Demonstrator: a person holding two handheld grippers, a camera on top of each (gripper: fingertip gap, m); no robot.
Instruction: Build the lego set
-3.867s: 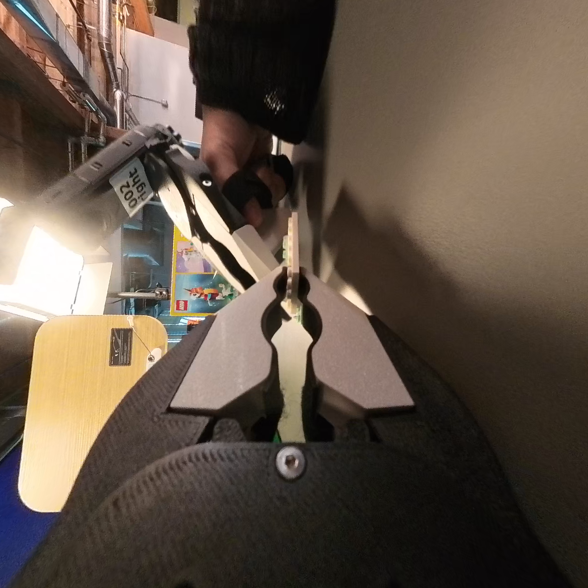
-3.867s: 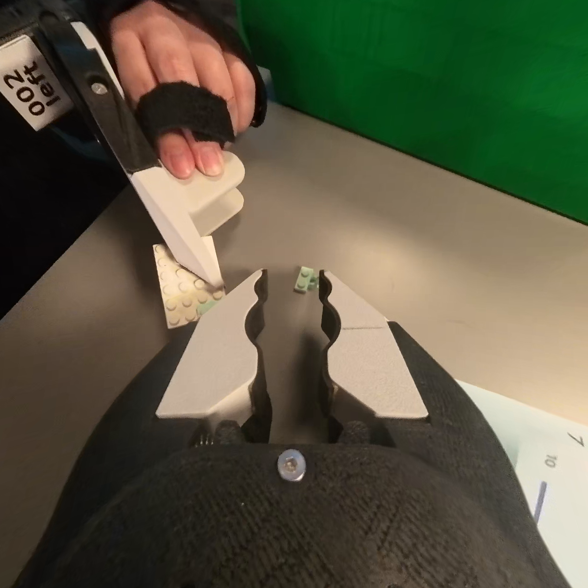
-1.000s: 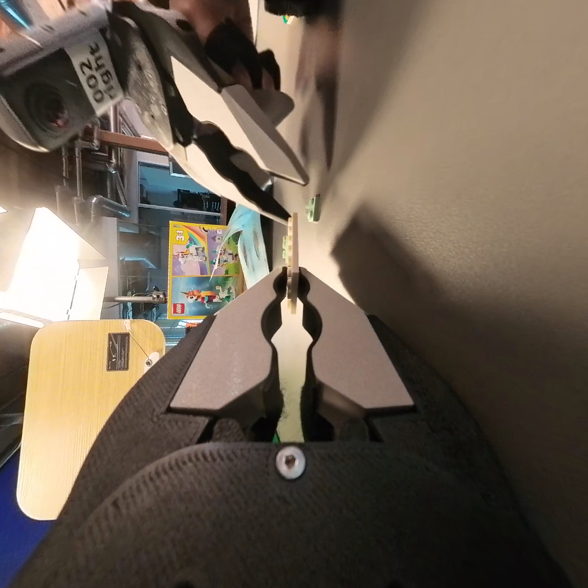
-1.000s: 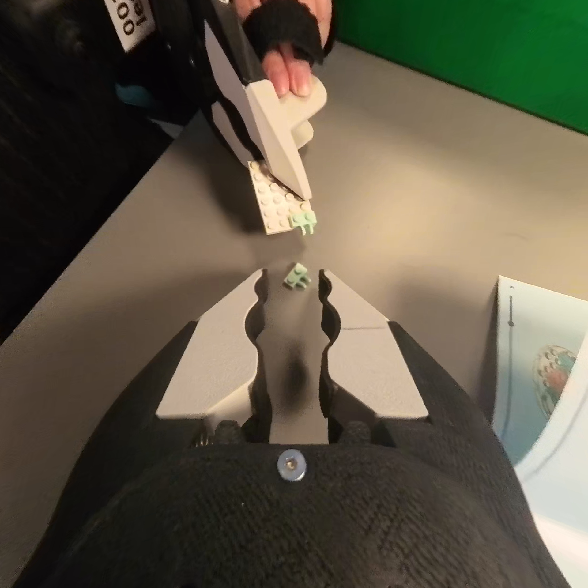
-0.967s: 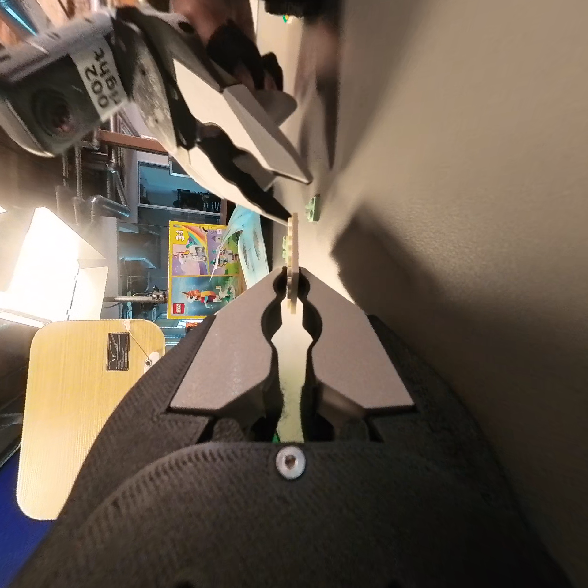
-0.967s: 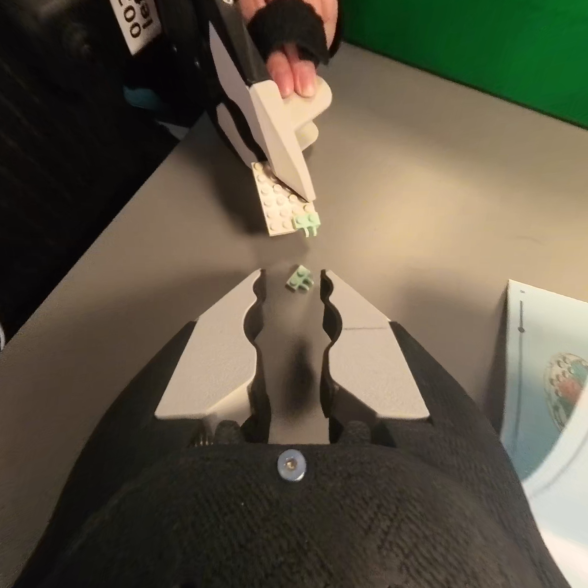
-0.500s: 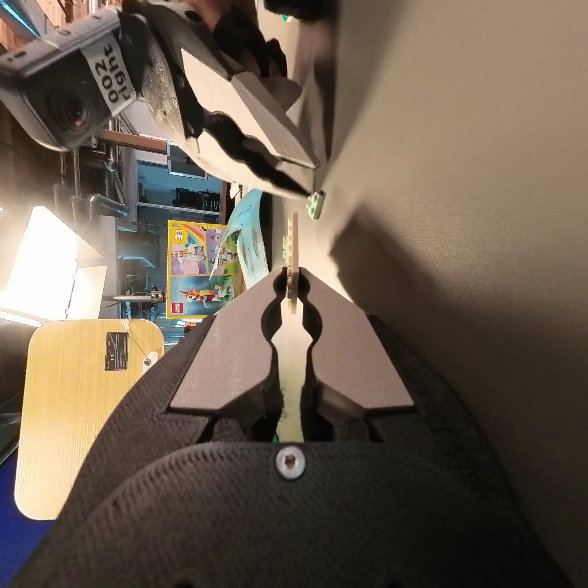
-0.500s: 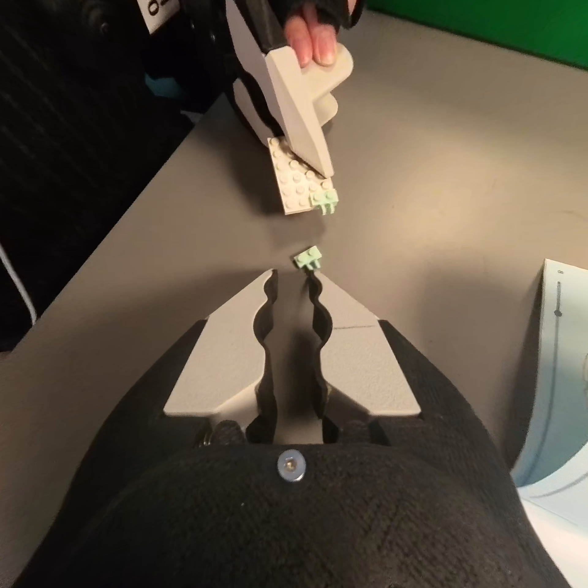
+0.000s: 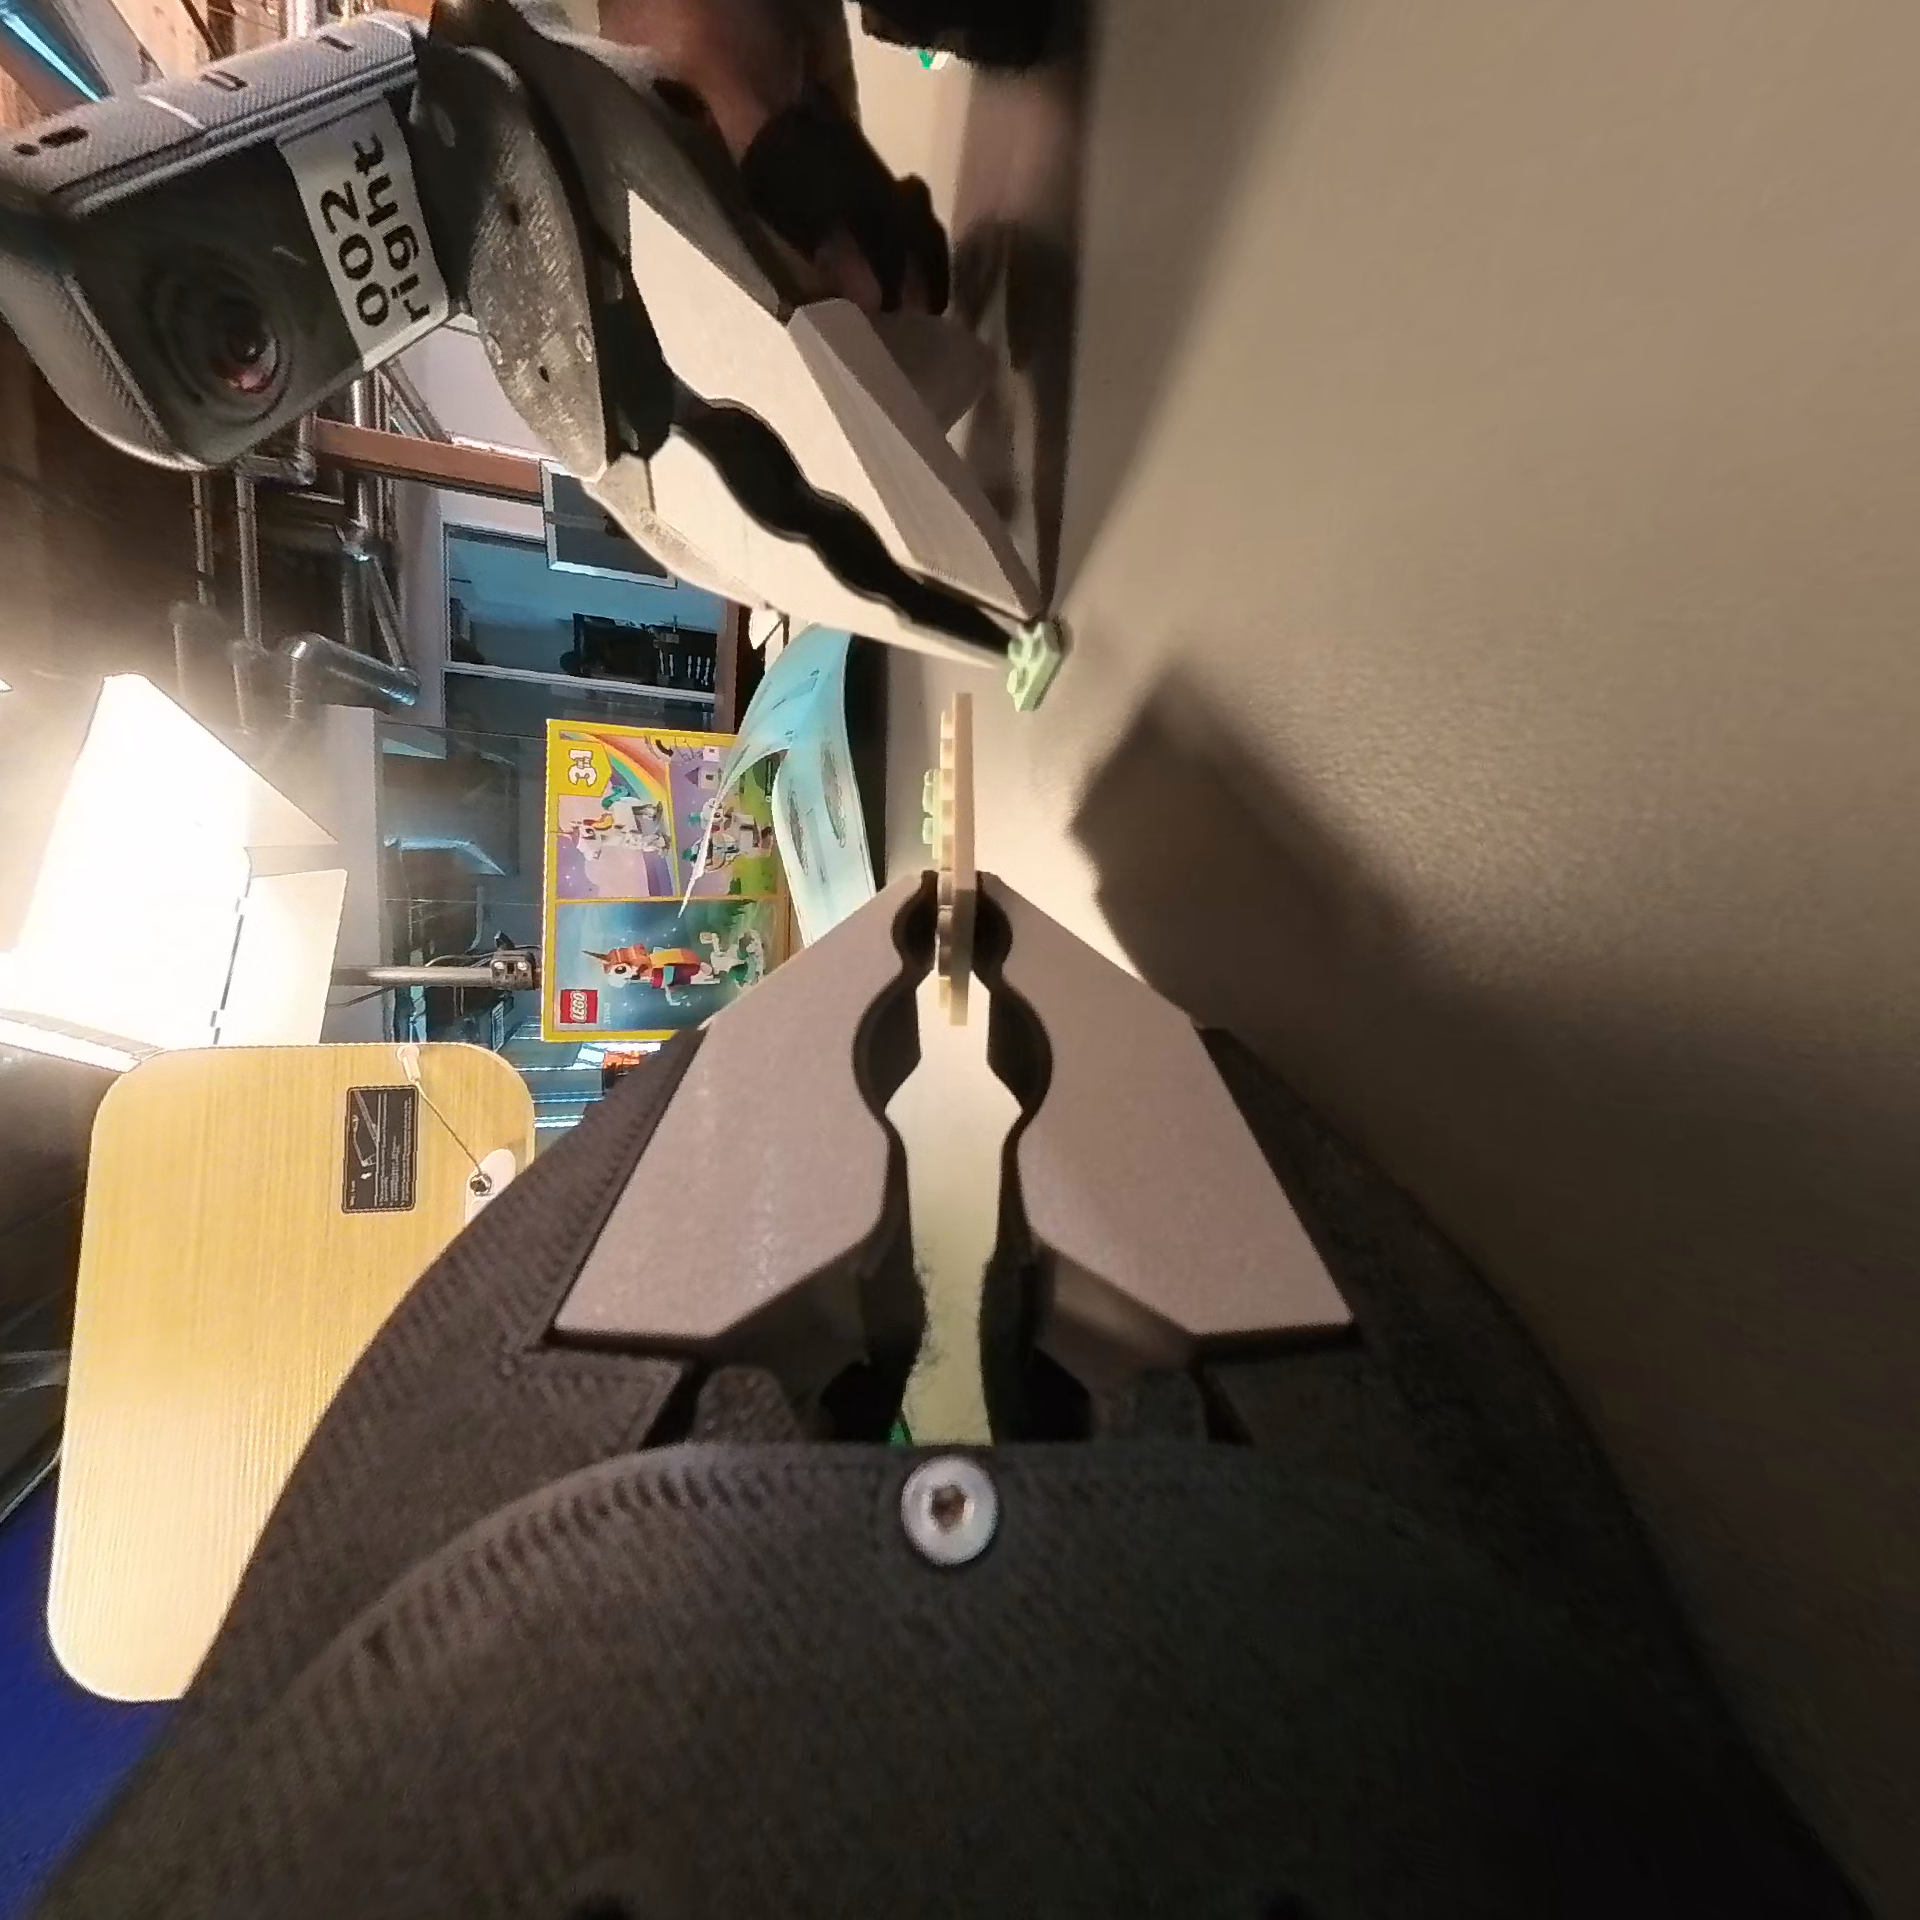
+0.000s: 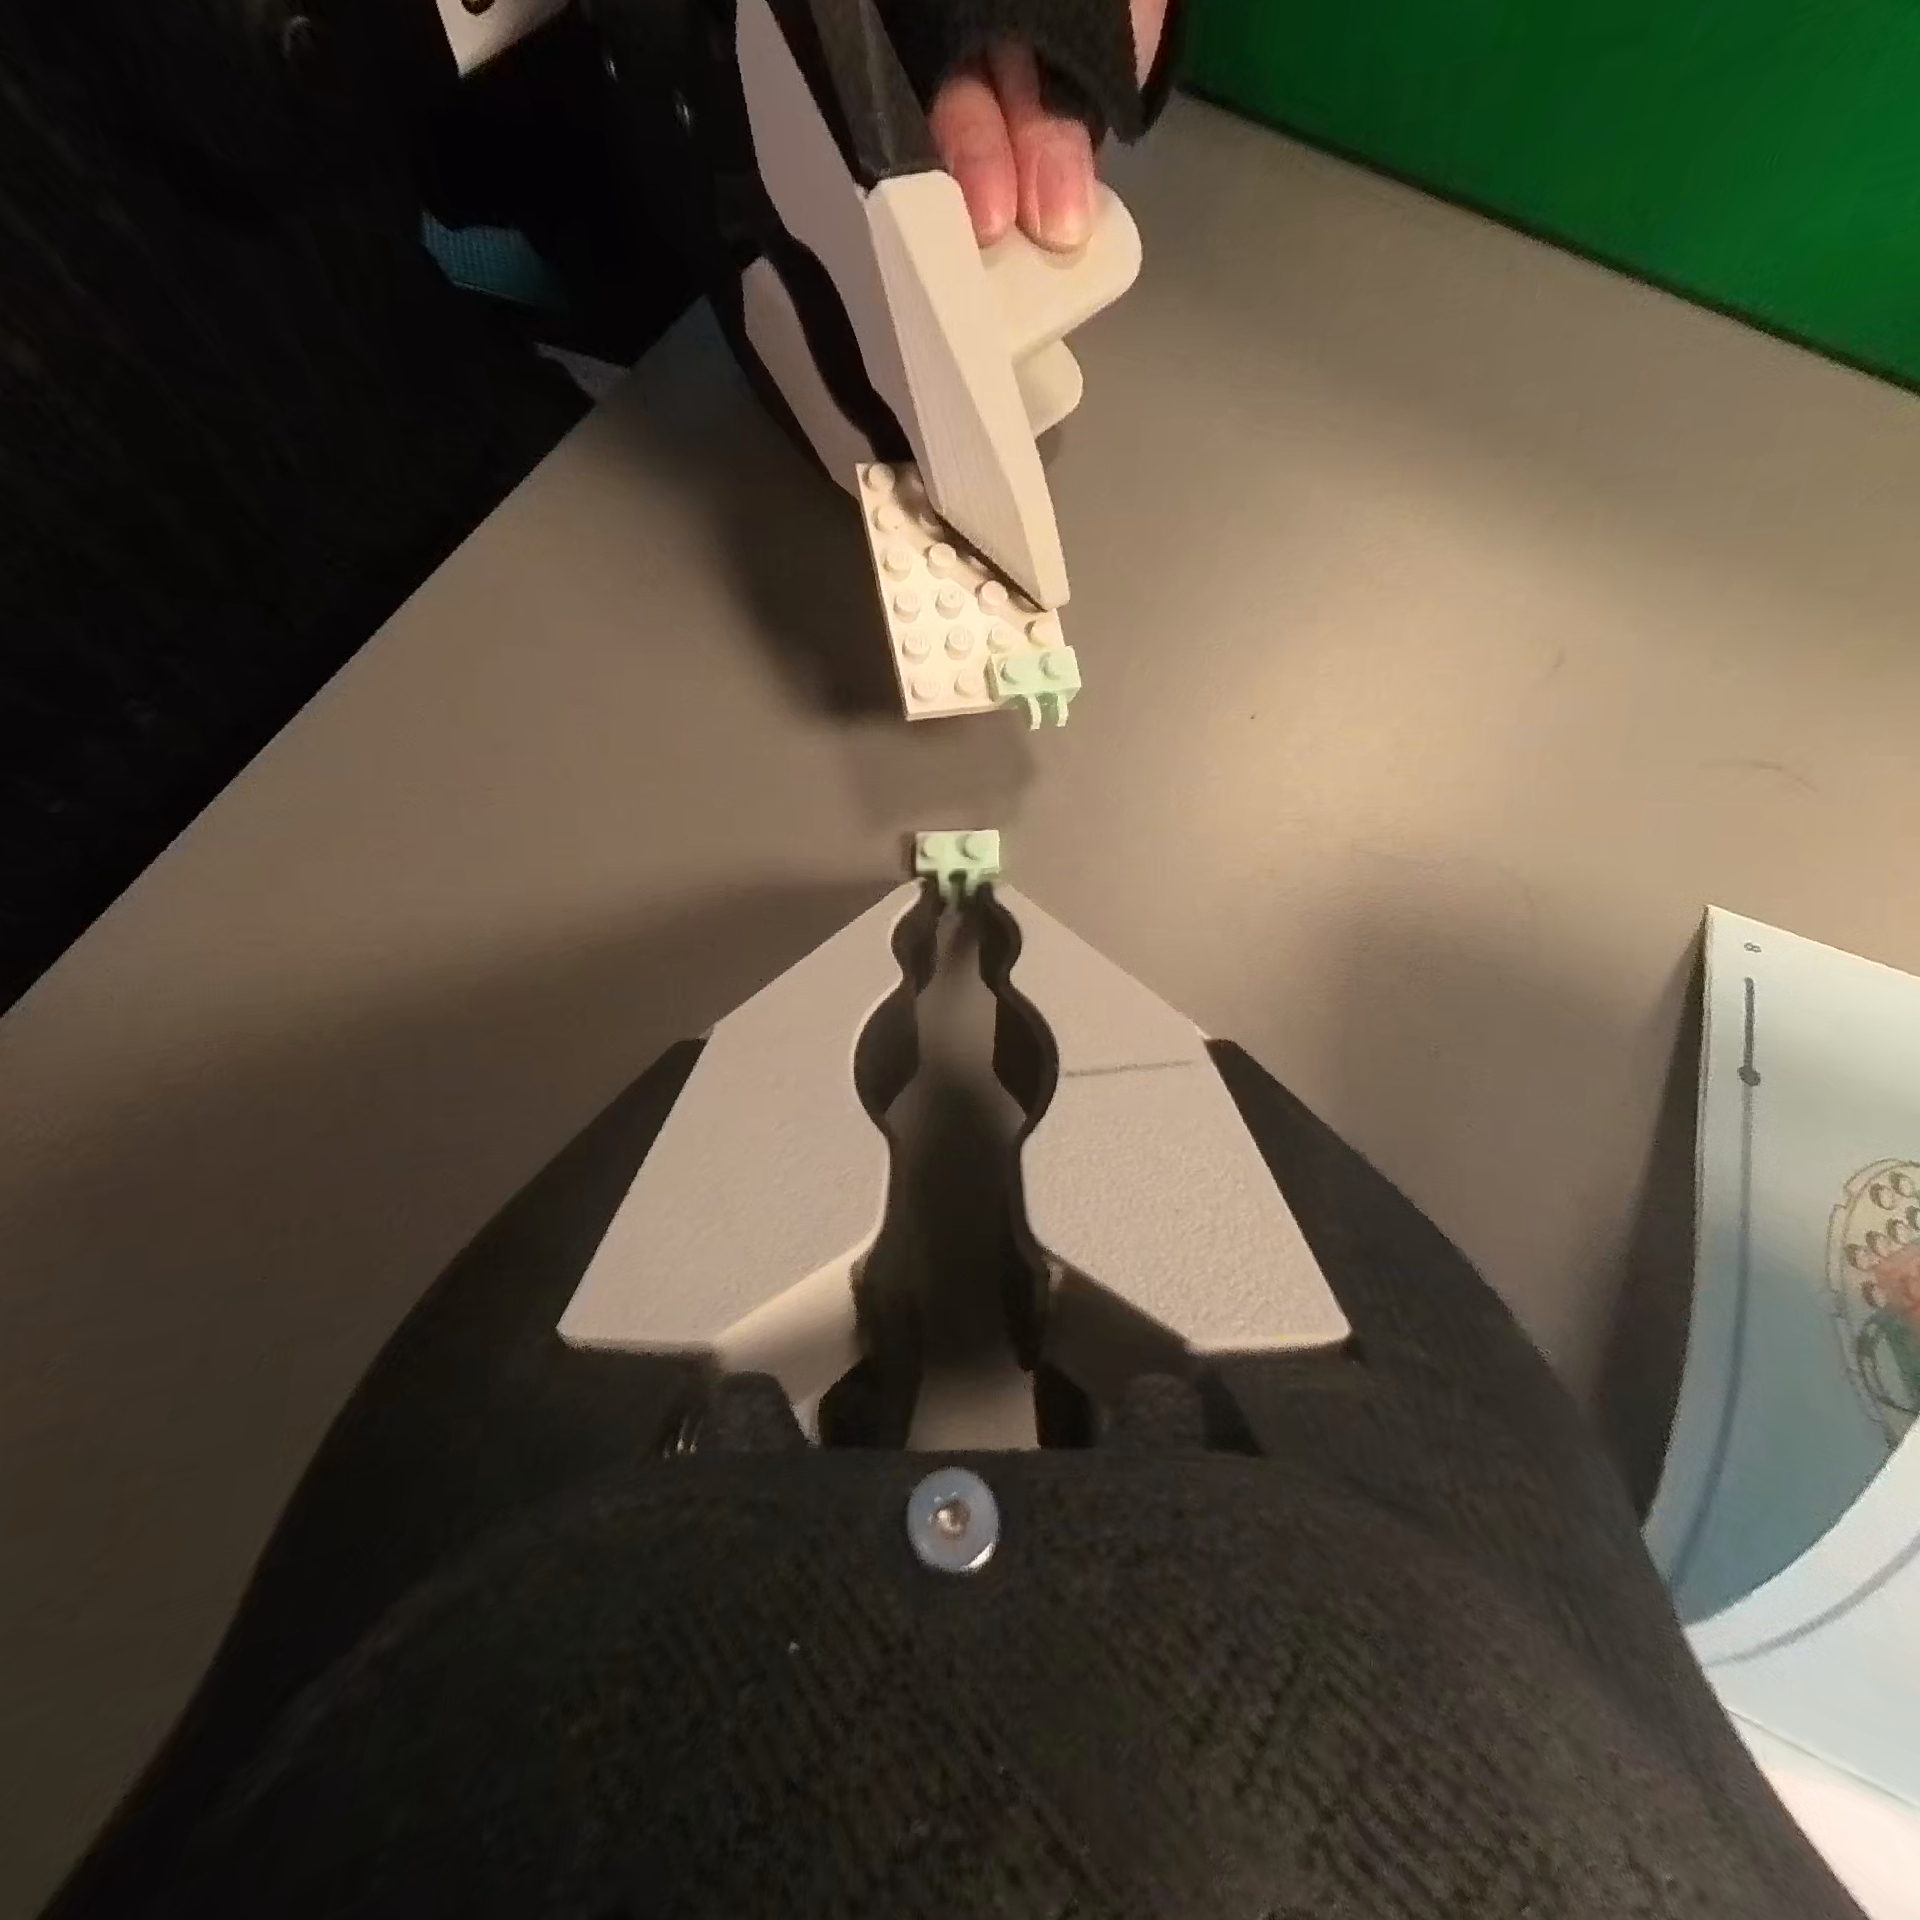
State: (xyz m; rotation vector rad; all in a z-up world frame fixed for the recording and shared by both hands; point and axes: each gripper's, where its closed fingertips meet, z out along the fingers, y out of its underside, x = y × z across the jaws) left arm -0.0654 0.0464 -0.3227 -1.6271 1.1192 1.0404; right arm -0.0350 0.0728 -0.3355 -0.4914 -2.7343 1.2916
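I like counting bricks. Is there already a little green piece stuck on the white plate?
Yes, one small green piece sits on the white plate's corner.

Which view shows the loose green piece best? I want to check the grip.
The right wrist view: the loose green piece shows studs-up, pinched at its clip by the right gripper. The left wrist view shows it edge-on.

Grey tabletop (image 10: 1351,644), green backdrop (image 10: 1558,135), bright lamp (image 9: 114,842), pale wooden board (image 9: 239,1351), metal pipes (image 9: 301,582)
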